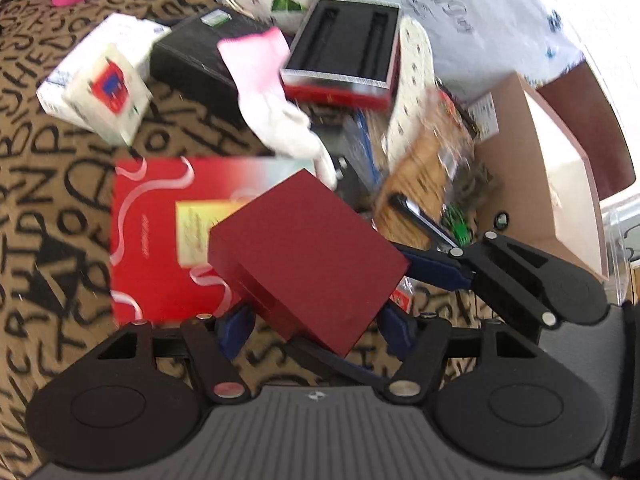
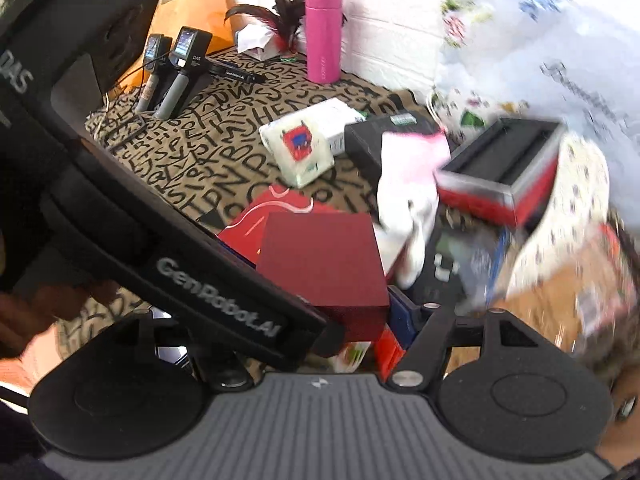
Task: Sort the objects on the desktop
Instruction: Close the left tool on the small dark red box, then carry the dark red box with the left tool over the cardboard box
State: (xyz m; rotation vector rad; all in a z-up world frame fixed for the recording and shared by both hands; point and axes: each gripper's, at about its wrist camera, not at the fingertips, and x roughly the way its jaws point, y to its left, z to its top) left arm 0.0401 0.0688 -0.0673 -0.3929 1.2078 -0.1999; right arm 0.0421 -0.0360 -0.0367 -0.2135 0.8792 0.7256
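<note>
Dark red box [image 2: 324, 256], pink bottle [image 2: 323, 32], lettered cloth [image 2: 208, 148]

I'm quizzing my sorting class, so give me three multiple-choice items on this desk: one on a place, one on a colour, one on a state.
1. The pink bottle stands: A by the wall; B on a chair; C in a drawer.
2. The held box is: A blue; B dark red; C green.
3. The left gripper is: A shut on the box; B open, empty; C hidden.
A, white wall right behind it; B, its faces show dark red; A, both pads press its sides.
</note>
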